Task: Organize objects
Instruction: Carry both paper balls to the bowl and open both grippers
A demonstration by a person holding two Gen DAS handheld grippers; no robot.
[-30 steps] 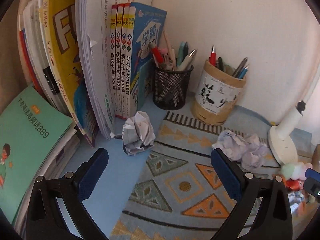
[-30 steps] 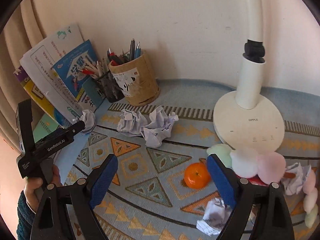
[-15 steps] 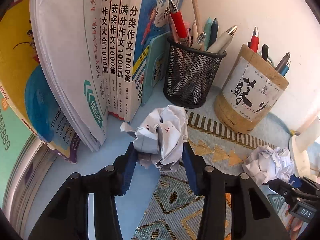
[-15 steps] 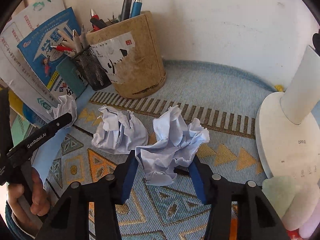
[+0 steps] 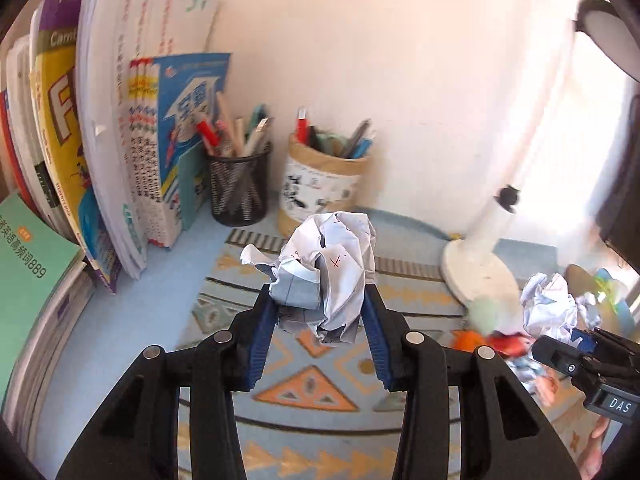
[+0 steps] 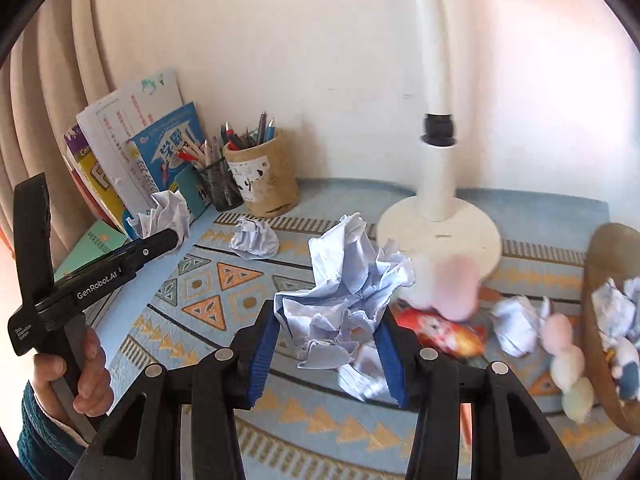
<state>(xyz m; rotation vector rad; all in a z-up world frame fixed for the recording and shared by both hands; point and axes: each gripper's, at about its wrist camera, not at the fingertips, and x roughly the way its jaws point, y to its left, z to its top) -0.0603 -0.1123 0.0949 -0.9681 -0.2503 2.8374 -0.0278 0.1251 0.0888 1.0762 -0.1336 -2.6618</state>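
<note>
Both wrist views look forward along their jaws, close above the surface, sharing the cork pen holder (image 5: pixel 320 184) (image 6: pixel 266 178) and lamp base (image 5: pixel 478 276) (image 6: pixel 440 232).

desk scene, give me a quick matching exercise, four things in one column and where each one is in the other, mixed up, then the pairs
Things:
1. white crumpled paper
2. pale blue crumpled paper
3. black mesh pen cup
4. loose paper ball

Places:
A. lying on the patterned mat
B. clamped in the right gripper
C. beside the upright books
D. clamped in the left gripper

Pairs: 1-D, 2-B, 3-C, 4-A
</note>
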